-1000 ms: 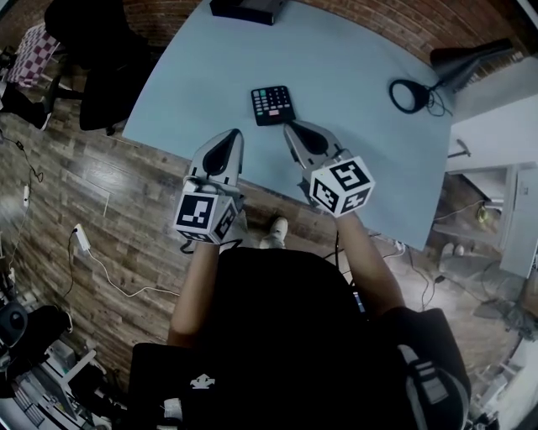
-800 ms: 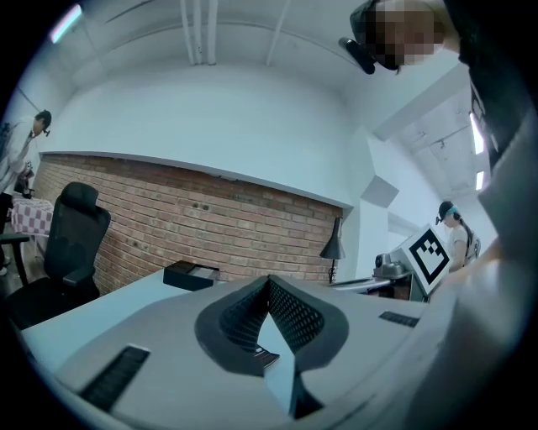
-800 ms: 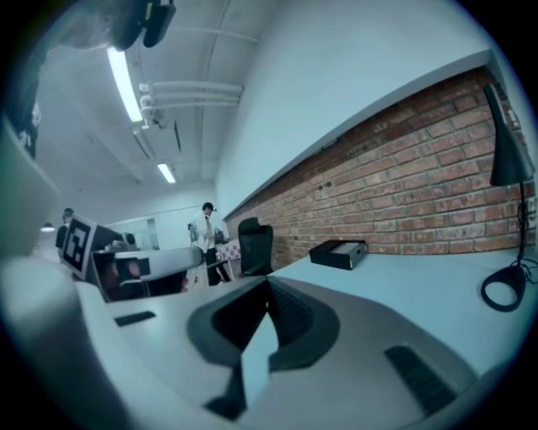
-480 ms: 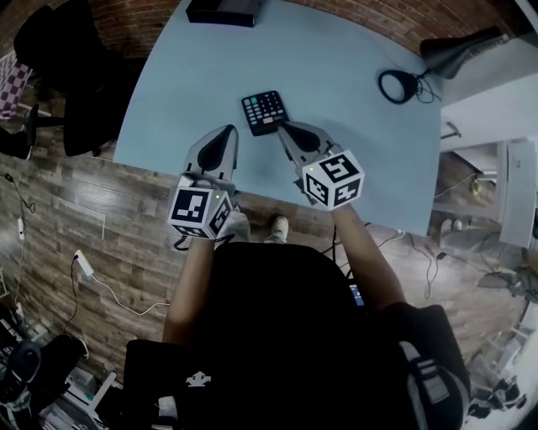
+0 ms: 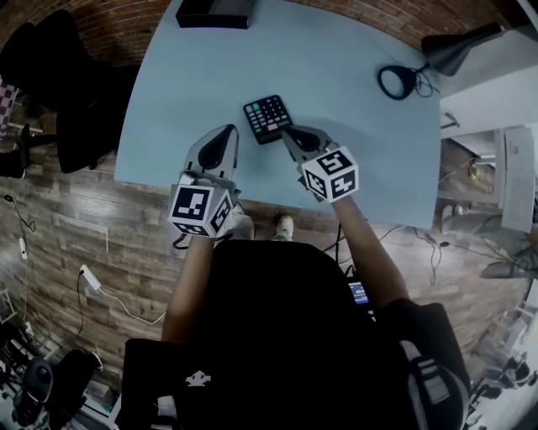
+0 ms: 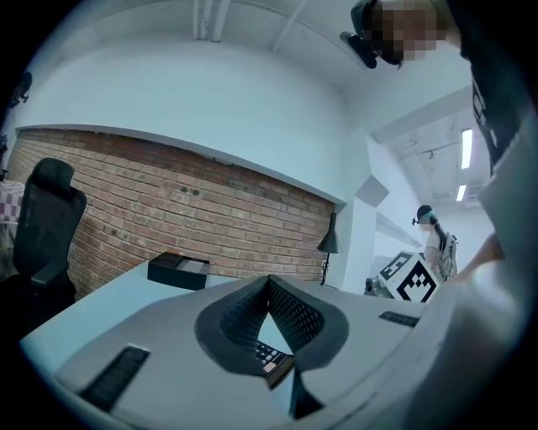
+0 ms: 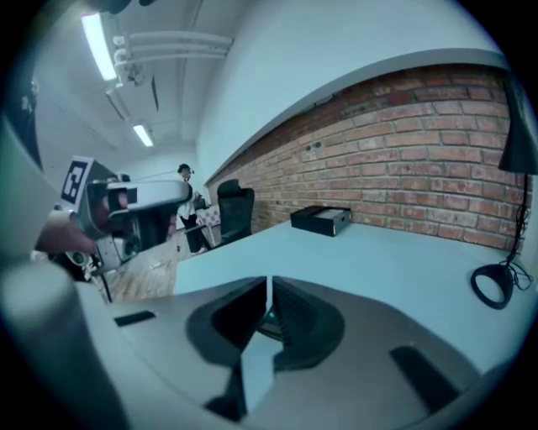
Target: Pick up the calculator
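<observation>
Across the head view, a wide pale blue table (image 5: 361, 143) on a wood floor (image 5: 59, 235), with a brick wall (image 6: 126, 193) beyond; at its left, a black chair (image 5: 59, 84); at the far right corner, a black lamp (image 5: 458, 46), with a ring-shaped thing (image 5: 397, 82) on a cable near it; at the far edge, a flat black box (image 5: 214, 12), well apart from everything else; lying flat near the front edge, roughly mid-table, the calculator (image 5: 267, 117), keys up and turned a little askew; on its near side, the left claw (image 5: 225, 132), off the near-left corner and apart from it, tips pressed together with nothing between them, the keys showing only through the gap lower down in the left gripper view; just at the near-right corner, the right claw (image 5: 287, 133), likewise fully closed and empty, angled down at the table; impossible to tell whether touching the case or merely beside it.

Judged from that: approach about done, nothing gripped, nothing lifted; left to do, as it seems: spread one pair of jaws, straddle an edge of the thin case, close, raise it clear of the table.
</observation>
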`<action>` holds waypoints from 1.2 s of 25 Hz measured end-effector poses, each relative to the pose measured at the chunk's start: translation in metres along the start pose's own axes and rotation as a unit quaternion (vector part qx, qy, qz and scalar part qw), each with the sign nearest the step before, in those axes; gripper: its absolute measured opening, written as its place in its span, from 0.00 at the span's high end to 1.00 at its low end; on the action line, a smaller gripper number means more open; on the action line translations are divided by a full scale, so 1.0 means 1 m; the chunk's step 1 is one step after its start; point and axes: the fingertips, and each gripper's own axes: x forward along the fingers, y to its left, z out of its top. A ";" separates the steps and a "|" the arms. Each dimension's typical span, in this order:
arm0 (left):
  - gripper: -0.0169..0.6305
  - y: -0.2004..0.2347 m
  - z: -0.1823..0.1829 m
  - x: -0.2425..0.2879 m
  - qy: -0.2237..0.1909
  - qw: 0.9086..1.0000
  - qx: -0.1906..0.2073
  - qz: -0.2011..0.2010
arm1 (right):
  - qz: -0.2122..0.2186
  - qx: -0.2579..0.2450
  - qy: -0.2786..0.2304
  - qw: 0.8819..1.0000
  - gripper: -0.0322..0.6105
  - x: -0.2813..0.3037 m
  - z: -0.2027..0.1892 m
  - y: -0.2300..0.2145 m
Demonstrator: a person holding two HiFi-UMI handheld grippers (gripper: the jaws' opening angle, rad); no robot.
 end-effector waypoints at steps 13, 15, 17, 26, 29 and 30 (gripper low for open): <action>0.97 0.021 -0.011 0.008 0.013 1.000 -0.011 -0.006 | -0.020 -0.065 0.128 0.989 0.85 0.036 -0.068 -0.021; 0.97 0.023 -0.012 0.008 0.014 1.000 -0.012 -0.005 | -0.017 -0.092 0.150 0.984 0.83 0.041 -0.076 -0.020; 0.97 0.026 -0.012 0.007 0.015 1.000 -0.012 -0.005 | -0.014 -0.126 0.170 0.977 0.78 0.047 -0.084 -0.018; 0.97 0.032 -0.018 0.009 0.022 1.000 -0.017 -0.003 | -0.002 -0.267 0.241 0.933 0.70 0.066 -0.112 -0.020; 0.97 0.035 -0.019 0.008 0.024 1.000 -0.019 0.000 | 0.006 -0.308 0.255 0.917 0.70 0.072 -0.119 -0.017; 0.97 0.036 -0.020 0.008 0.024 1.000 -0.019 0.001 | 0.009 -0.320 0.259 0.911 0.70 0.075 -0.122 -0.015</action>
